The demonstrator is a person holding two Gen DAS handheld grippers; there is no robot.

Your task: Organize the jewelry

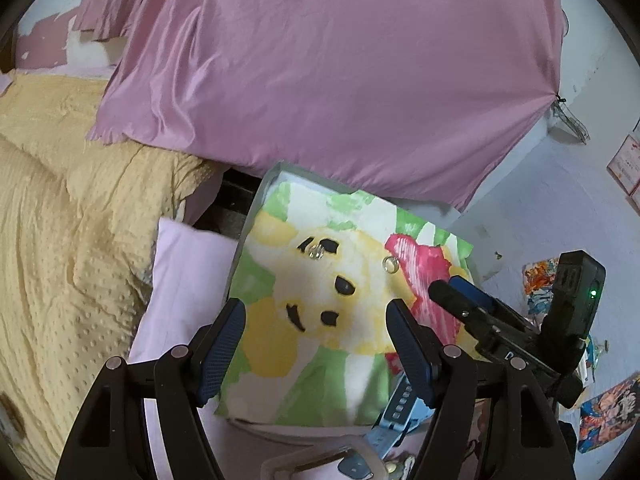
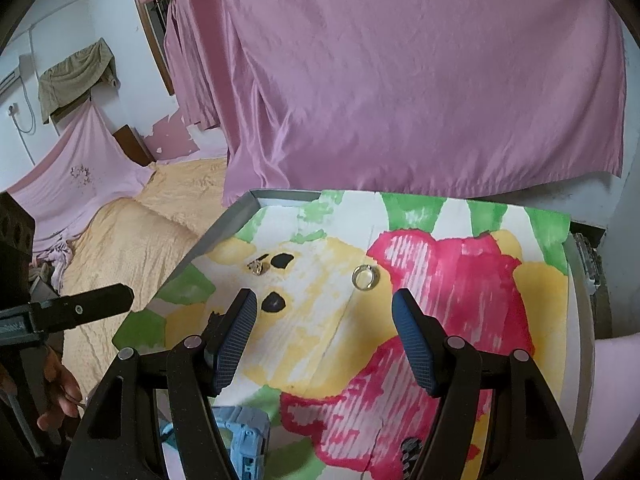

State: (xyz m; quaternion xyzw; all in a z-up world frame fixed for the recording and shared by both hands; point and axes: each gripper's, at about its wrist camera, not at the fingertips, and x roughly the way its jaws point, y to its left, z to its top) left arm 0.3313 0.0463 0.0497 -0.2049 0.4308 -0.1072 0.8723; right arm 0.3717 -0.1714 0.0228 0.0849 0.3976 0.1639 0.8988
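Two small pieces lie on the painted cloth (image 2: pixel 460 280) ahead of you: a clear ring (image 2: pixel 365 277) and a smaller gold-coloured piece (image 2: pixel 257 267), too small to name; your right hand-held gripper (image 2: pixel 324 340) hangs above the cloth with its jaws apart and nothing between them, and the ring sits just beyond its fingertips, a little right of the midline, so that hand has the straighter line to it; the gold piece lies further left, beyond the left fingertip of that same tool; your left hand-held gripper (image 1: pixel 316 344) is likewise apart and empty, and from its view the ring (image 1: pixel 390 266) lies up and to the right, close to the other tool's tip, while the gold piece (image 1: pixel 316 254) lies almost dead ahead between the fingers' lines; so I judge the left hand better placed for the gold piece and the right for the ring; the ring looks to lie flat, with no long axis to match, so approach angle matters little; a blue watch strap (image 1: pixel 394 412) lies at the cloth's near edge, under both tools; the counter beneath the cloth is mostly hidden.
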